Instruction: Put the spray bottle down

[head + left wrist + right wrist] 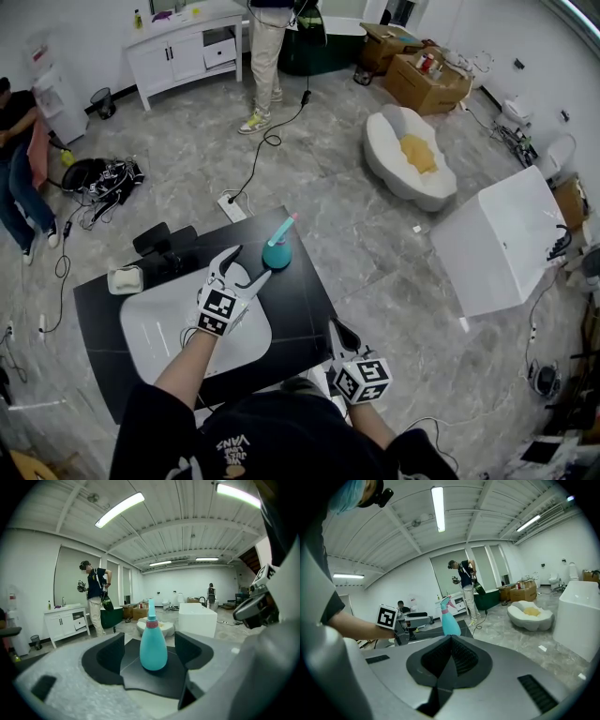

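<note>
A teal spray bottle (pixel 277 251) with a pink collar stands upright on the black table (pixel 300 309), near its far edge. My left gripper (pixel 247 266) points at it from the near side, open. In the left gripper view the bottle (pixel 153 641) stands just beyond and between the two dark pads (pixel 110 656), which do not touch it. My right gripper (pixel 337 330) hangs off the table's near right corner, shut and holding nothing. In the right gripper view its jaws meet at the gripper (pixel 451 644), with the bottle (pixel 450 620) farther off.
A white basin (pixel 150 342) lies on the table's left half. Black gear (pixel 164 248) and a small white box (pixel 125 279) sit at the table's far left. A power strip and cable (pixel 232 206) lie on the floor beyond. A white tub (pixel 502 239) stands at the right.
</note>
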Demonstrator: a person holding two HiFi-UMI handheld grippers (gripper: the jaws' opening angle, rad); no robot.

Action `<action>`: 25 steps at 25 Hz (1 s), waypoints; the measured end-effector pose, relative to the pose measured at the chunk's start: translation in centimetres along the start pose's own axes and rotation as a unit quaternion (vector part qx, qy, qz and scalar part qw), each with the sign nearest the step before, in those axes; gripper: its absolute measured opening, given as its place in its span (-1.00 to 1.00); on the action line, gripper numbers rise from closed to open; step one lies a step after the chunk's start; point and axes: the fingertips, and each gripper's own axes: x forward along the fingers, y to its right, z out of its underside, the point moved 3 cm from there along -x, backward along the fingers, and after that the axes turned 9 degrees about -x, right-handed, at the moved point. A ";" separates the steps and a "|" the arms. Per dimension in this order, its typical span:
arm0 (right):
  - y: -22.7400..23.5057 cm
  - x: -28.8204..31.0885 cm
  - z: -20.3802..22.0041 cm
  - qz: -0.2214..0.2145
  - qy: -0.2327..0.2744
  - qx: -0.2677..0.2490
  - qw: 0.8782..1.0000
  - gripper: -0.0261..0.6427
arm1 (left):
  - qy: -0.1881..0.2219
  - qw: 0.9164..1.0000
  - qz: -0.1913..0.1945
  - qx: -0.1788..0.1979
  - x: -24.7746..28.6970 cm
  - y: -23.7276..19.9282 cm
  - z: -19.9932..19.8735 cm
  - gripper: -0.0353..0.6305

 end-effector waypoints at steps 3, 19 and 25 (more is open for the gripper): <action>-1.6 -0.2 0.3 -0.005 0.003 0.000 1.000 -0.91 | 0.002 1.000 0.000 0.006 -2.4 0.1 0.1 0.05; -9.0 -3.0 1.4 0.007 0.029 0.003 1.000 -0.91 | 0.024 0.999 0.036 0.015 -14.5 2.9 -0.2 -0.82; -12.1 -4.4 2.1 0.017 0.038 0.006 0.999 -0.91 | 0.025 0.997 0.063 0.029 -18.6 4.3 0.7 -0.83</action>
